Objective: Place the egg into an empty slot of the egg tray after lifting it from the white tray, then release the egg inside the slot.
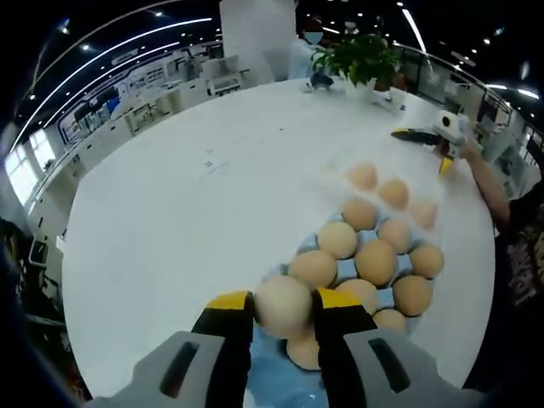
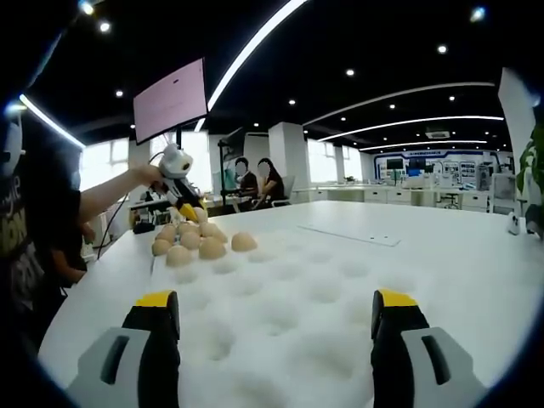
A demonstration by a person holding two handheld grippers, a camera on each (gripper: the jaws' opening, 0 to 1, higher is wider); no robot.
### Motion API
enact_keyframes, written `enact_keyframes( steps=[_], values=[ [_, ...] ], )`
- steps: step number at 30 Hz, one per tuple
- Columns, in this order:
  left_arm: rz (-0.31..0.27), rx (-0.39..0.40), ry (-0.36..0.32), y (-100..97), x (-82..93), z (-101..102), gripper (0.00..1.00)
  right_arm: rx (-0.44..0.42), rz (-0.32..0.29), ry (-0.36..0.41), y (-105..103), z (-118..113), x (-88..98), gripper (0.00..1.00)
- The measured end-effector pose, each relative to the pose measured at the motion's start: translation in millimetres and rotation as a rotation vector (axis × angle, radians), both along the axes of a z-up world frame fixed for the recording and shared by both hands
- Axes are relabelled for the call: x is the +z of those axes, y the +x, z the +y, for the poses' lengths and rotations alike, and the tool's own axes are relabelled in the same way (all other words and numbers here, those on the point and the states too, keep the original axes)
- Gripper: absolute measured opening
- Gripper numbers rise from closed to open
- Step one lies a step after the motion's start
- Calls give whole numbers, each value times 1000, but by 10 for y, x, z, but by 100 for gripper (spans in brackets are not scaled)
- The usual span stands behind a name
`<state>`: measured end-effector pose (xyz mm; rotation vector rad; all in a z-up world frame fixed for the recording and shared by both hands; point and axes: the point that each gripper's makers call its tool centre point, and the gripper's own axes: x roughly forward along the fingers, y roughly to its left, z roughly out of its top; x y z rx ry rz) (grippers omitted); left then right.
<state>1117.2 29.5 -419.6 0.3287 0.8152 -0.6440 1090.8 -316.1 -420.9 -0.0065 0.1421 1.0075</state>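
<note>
A smooth tan egg (image 1: 283,306) sits pinched between the left gripper (image 1: 284,303) fingers (image 1: 231,308); the right gripper (image 2: 278,313) fingers stand spread, nothing between.

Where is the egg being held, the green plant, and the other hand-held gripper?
held egg (image 1: 282,306), left gripper view, its rounded front.
green plant (image 1: 361,58), left gripper view, its leaves.
right hand-held gripper (image 1: 429,136), left gripper view, between its fingertips.

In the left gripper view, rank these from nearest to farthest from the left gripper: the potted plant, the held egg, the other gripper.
1. Held egg, between the left gripper's jaws.
2. Other gripper, far right over the table, in a person's hand.
3. Potted plant, at the table's far edge.
</note>
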Motion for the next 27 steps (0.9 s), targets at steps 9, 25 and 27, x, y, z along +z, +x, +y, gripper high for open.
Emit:
enact_keyframes(
  steps=[9, 25, 27],
  values=[
    [40, 27, 4, 58, -143, -1, 28, -1, 0, 1, 1, -2, -2, 98],
    [32, 83, 8, -81, -143, -109, 26, 1, -5, 23, 14, 9, 12, 98],
    [30, 85, -7, -99, -137, -122, 26, 1, -5, 23, 16, 11, 12, 98]
  ],
)
